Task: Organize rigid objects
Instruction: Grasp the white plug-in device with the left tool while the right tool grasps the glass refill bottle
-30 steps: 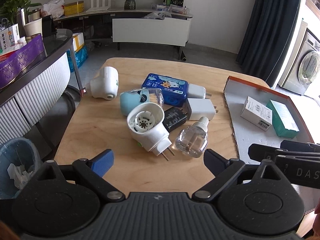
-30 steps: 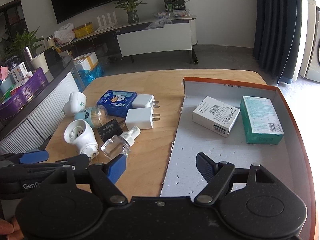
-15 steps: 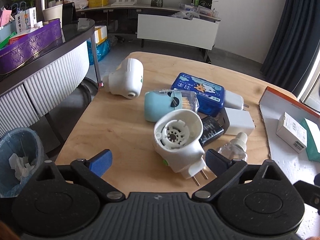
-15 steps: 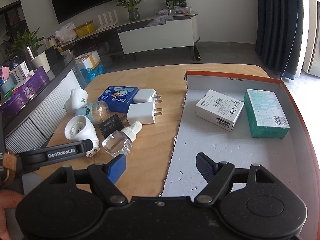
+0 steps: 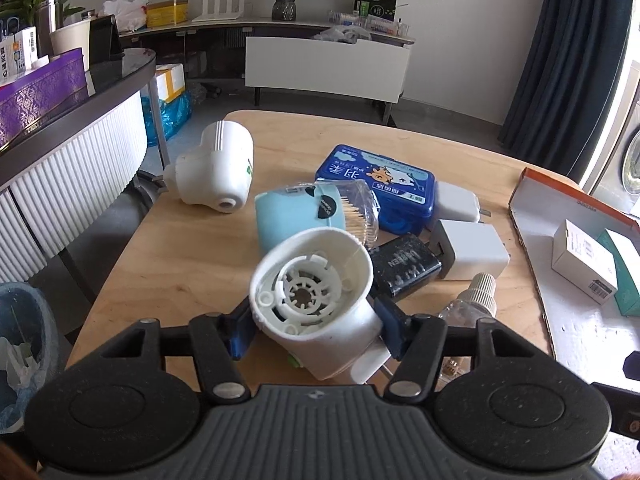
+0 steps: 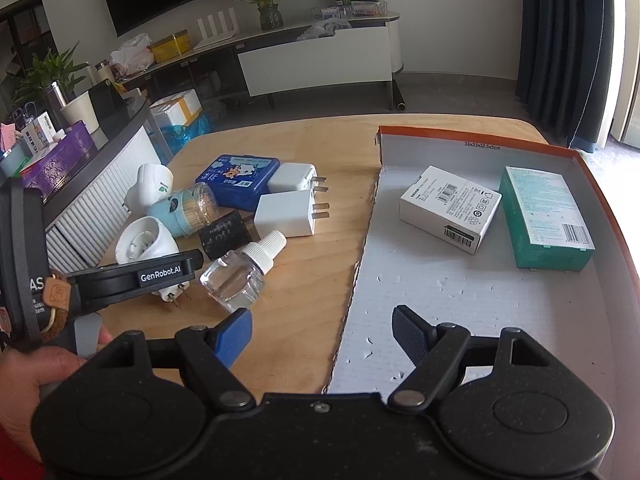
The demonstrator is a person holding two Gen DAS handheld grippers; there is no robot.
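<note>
Claw first: my left claw (image 5: 314, 330) is closing on the white plug-in (image 5: 316, 300), and its blue pads (image 5: 240, 332) already sit against both sides of the round body. The plug-in lies on its side with its open mouth facing me and its prongs down at about 5 o'clock. I think I grab the fat middle because it is the widest, firmest part to squeeze.

My right claw (image 6: 322, 330) waits with its jaws wide apart and nothing in them. It hangs over the near edge of the tray (image 6: 480, 136), maybe to keep out of the way.

Just past the plug-in, at 1 o'clock, is a black charger (image 5: 406, 264), touching it or nearly so. A small clear bottle (image 5: 468, 304) lies at 3 o'clock, close by. I should lift slowly so I do not knock them.

Farther on, at 12 o'clock, is a light blue toothpick jar (image 5: 308, 212) on its side. Behind that are a blue box (image 5: 384, 184) and two white chargers (image 5: 472, 248). Another white plug-in (image 5: 216, 172) lies at 11 o'clock, off by itself.

The tray is at 3 o'clock. It already holds a white box (image 6: 450, 208) and a green box (image 6: 544, 216), so I guess the plug-in goes there too.
</note>
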